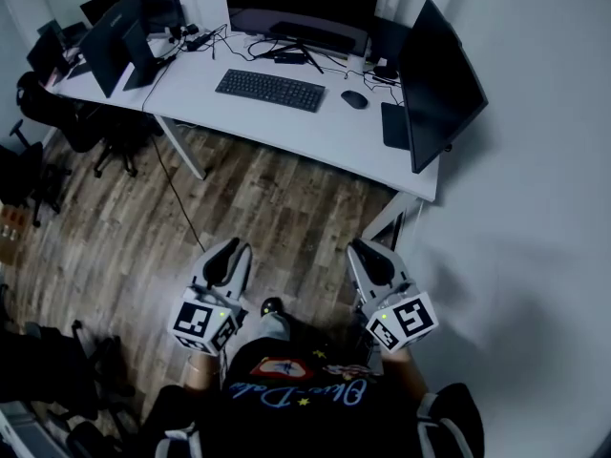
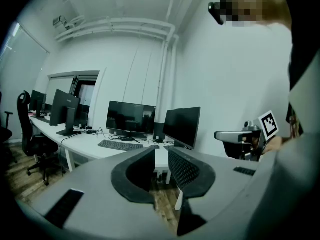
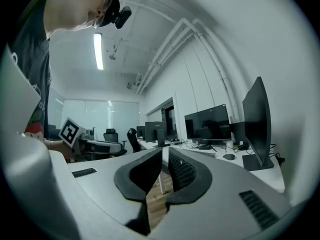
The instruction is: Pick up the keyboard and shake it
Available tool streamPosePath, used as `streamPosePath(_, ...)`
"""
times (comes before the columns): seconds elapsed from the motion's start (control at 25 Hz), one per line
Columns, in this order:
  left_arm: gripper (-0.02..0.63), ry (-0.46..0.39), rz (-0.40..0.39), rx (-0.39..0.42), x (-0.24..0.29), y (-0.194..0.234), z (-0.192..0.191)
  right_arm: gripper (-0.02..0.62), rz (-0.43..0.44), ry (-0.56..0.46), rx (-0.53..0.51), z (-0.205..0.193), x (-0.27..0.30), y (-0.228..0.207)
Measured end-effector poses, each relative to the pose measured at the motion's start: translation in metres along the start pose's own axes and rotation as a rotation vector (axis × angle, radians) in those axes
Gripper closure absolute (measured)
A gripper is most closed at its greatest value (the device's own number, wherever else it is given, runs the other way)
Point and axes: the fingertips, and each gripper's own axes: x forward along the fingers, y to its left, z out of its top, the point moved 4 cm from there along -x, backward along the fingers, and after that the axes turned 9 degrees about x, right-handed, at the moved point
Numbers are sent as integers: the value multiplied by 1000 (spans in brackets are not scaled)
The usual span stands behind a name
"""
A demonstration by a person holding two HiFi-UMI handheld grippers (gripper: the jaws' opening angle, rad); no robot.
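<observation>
The black keyboard [image 1: 270, 90] lies flat on the white desk [image 1: 315, 139], in front of the middle monitor [image 1: 304, 3]. It shows far off in the left gripper view as the keyboard [image 2: 120, 145] and in the right gripper view as the keyboard [image 3: 205, 154]. Both grippers are held close to the person's body, over the wood floor and well short of the desk. My left gripper [image 1: 232, 248] has a narrow gap between its jaws with nothing in it [image 2: 161, 156]. My right gripper [image 1: 368, 249] is shut and empty [image 3: 165, 156].
A black mouse [image 1: 354, 99] sits right of the keyboard. A side monitor [image 1: 439, 84] stands at the desk's right end, another monitor [image 1: 115, 41] at the left. Office chairs [image 1: 57, 113] crowd the left. A cable [image 1: 177, 194] runs across the floor. A white wall is on the right.
</observation>
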Motion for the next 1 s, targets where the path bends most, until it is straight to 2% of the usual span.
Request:
streamPosePath(0.28,538,-20,-24,-12,25,48,2,590,-29,5,-16,7,45,-4)
streamPosePath(0.44,532,2,-25,-12,36,76,3,551,-49,9,-12,9,69,-4)
streamPosePath(0.88,520,15,-81,-6,59,143,-2,534,-143,7,1,7,122,-3)
streamPosePath(1.0,520,17,-75,-8,61,159,0,526,-155,4,10,7,133,-1)
